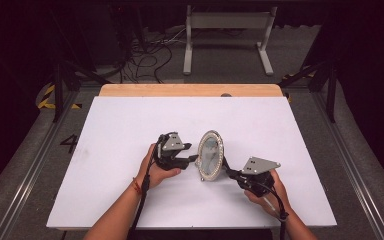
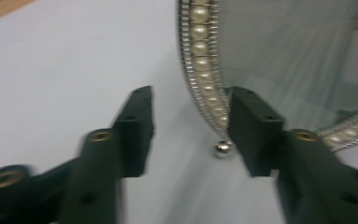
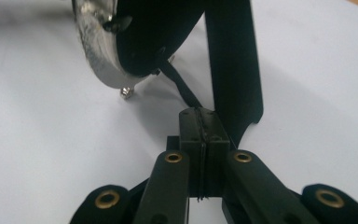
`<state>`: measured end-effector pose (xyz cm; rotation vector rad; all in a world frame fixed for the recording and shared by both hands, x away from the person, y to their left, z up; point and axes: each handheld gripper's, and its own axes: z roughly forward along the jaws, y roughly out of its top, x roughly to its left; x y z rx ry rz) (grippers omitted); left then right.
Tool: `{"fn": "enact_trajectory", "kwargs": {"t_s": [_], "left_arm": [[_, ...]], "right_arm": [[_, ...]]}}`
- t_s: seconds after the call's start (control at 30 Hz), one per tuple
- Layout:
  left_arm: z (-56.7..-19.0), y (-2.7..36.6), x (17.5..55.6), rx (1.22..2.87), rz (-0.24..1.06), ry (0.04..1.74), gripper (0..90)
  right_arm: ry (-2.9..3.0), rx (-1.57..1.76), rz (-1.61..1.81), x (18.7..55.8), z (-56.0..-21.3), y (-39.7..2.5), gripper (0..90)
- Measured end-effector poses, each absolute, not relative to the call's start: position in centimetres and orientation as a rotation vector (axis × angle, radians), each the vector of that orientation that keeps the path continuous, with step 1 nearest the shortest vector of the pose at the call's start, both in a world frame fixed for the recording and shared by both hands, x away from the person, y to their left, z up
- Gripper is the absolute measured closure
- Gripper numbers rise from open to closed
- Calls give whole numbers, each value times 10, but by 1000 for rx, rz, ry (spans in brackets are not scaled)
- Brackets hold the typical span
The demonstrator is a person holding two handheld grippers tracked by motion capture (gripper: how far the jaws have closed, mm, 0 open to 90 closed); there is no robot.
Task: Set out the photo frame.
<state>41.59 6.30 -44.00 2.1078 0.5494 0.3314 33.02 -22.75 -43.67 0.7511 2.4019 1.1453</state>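
Note:
An oval mirror [image 1: 210, 155] with a pearl-studded silver frame stands upright near the middle of the white table top [image 1: 130, 115]. My left gripper [image 1: 194, 159] is open at the mirror's left side. In the left gripper view the gripper [image 2: 189, 126] has its jaws apart at the lower rim of the mirror [image 2: 284, 56], beside a small silver ball foot [image 2: 223, 148]. My right gripper [image 1: 231, 174] sits behind the mirror on the right. In the right gripper view the gripper [image 3: 203, 116] is shut on a thin black cord [image 3: 182, 86] running to the mirror's black back [image 3: 144, 37], beside the black stand leg [image 3: 235, 70].
A wooden strip [image 1: 190, 90] runs along the table's far edge. Beyond it, a white metal frame [image 1: 227, 22] and loose cables [image 1: 145, 60] lie on the grey floor. Bare white surface surrounds the mirror on all sides.

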Motion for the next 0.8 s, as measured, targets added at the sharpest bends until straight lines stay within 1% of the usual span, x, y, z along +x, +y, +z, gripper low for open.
{"fn": "enact_trajectory", "kwargs": {"t_s": [0.03,0.07,0.1,0.13,0.17,0.2,0.23,0.27,0.33,0.37,0.57,0.8], "left_arm": [[-441,63,418,2116,358,575,646],[-442,63,421,2122,358,597,720],[-443,63,424,2117,334,618,749],[-444,63,429,2113,341,652,753],[-444,63,429,2113,341,652,775],[-445,62,436,2101,316,687,775],[-446,60,439,2098,324,698,771],[-447,58,440,2105,326,693,758],[-451,55,445,2123,289,688,729],[-452,53,446,2121,289,691,728],[-449,48,448,2143,254,619,895],[-454,40,450,2174,238,618,898]], "right_arm": [[2402,758,1138,330,-438,-225,900],[2405,755,1141,331,-440,-224,900],[2409,756,1139,332,-441,-222,900],[2409,760,1122,333,-443,-221,900],[2409,760,1122,333,-443,-221,900],[2400,770,1111,336,-446,-218,900],[2394,779,1105,337,-447,-218,900],[2387,791,1109,338,-448,-218,900],[2389,792,1106,338,-449,-215,900],[2389,785,1091,338,-450,-214,900],[2388,792,1082,340,-453,-212,900],[2379,795,1087,342,-452,-213,900]]}}
